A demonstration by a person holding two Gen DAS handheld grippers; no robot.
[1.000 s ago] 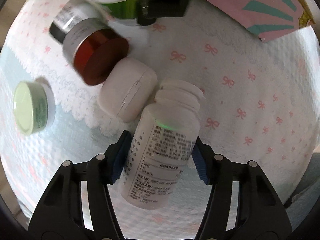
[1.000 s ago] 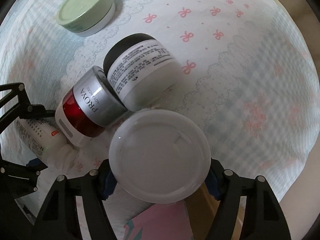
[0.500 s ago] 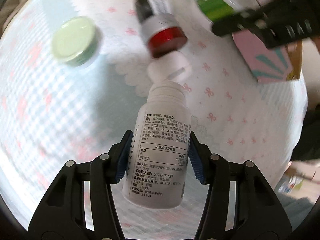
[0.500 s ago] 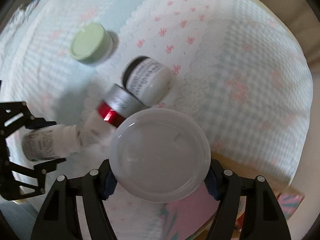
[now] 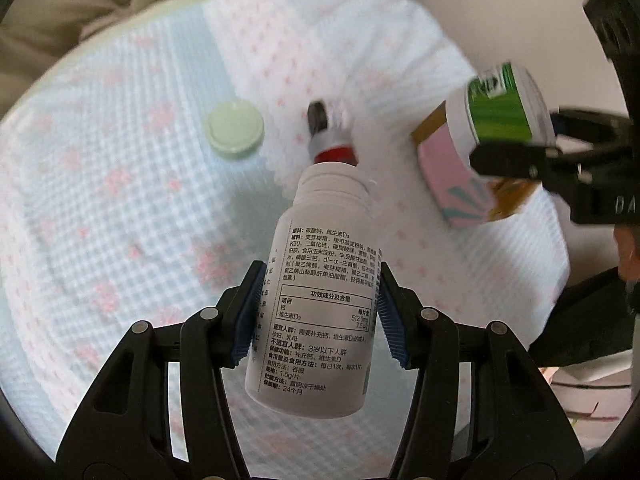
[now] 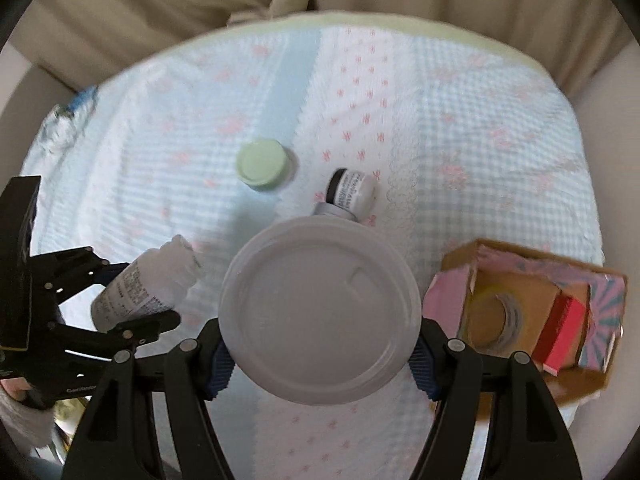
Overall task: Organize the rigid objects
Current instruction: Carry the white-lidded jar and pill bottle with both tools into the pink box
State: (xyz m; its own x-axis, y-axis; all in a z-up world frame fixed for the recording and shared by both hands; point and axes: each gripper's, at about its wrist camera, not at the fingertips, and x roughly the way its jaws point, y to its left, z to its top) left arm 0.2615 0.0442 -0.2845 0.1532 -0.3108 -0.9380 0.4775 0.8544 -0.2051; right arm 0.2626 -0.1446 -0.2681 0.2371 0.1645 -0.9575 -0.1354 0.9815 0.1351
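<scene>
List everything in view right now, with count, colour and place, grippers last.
Pill bottle: 1, white, printed label, clamped in left gripper, off the cloth.
Wide jar: 1, white lid, green label, clamped in right gripper.
Green-lidded jar: 1, pale green, upright on cloth.
Black-capped jar: 1, white, lying on cloth.
Red jar: 1, silver band, beside black-capped jar.
Box: 1, pink and cardboard, open, cloth's edge.
Tablecloth: 1, blue-white check, pink bows.
Left gripper: black, blue pads.
Right gripper: black, blue pads.
</scene>
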